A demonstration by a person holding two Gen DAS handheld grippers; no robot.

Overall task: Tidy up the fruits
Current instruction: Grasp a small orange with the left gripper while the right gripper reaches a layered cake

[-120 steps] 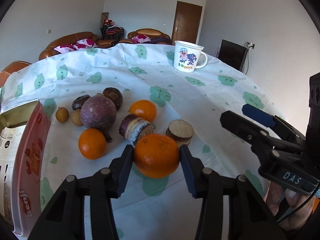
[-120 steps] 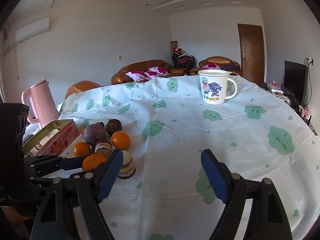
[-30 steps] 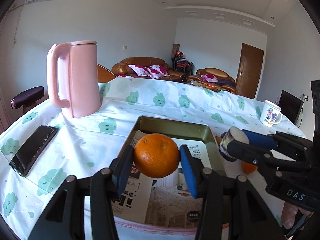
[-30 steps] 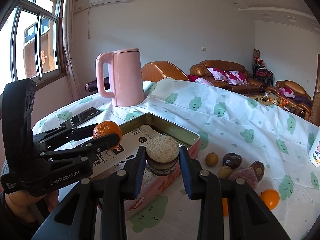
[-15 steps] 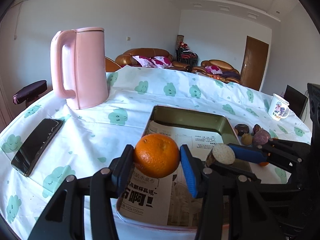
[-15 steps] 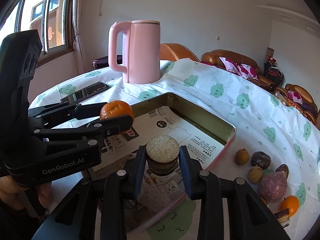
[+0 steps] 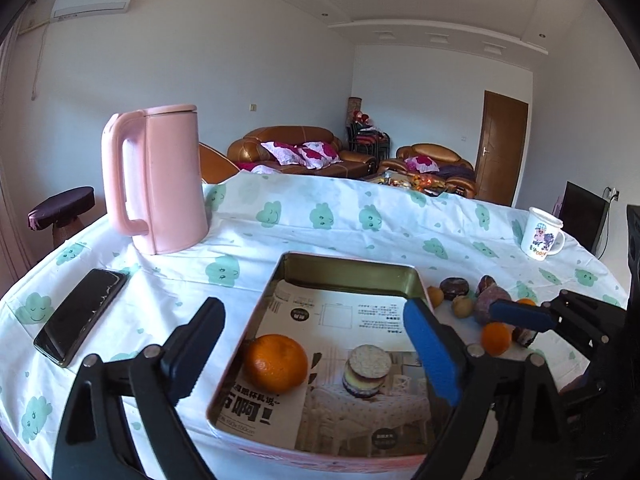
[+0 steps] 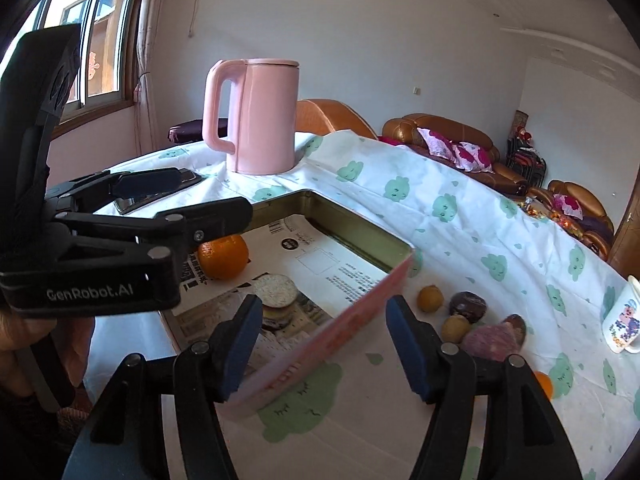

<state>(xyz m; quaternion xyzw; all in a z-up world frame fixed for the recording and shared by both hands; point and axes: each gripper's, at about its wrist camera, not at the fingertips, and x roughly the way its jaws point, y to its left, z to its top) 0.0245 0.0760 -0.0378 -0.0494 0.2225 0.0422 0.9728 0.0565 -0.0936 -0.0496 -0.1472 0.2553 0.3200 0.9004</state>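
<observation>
An orange (image 7: pixel 276 363) and a cut purple yam piece (image 7: pixel 367 370) lie on the paper lining of a metal tin (image 7: pixel 344 266). My left gripper (image 7: pixel 316 350) hangs over the tin's near end. Its jaws are opening wide, and the orange lies below them, untouched. In the right wrist view the orange (image 8: pixel 224 256) and the yam piece (image 8: pixel 276 292) rest in the tin (image 8: pixel 352 236). My right gripper (image 8: pixel 324 344) is opening, with only the tin's pink wall in line between its pads. Several fruits (image 8: pixel 468 304) stay on the cloth.
A pink kettle (image 7: pixel 160 180) stands behind the tin at the left, and a black phone (image 7: pixel 80 316) lies left of it. A white mug (image 7: pixel 540 238) sits far right. Loose fruits (image 7: pixel 490 304), among them a small orange (image 7: pixel 496 338), lie right of the tin.
Both grippers have let go: the orange and the yam piece, held over the tin before, now lie on its lining. Both pairs of jaws have spread apart.
</observation>
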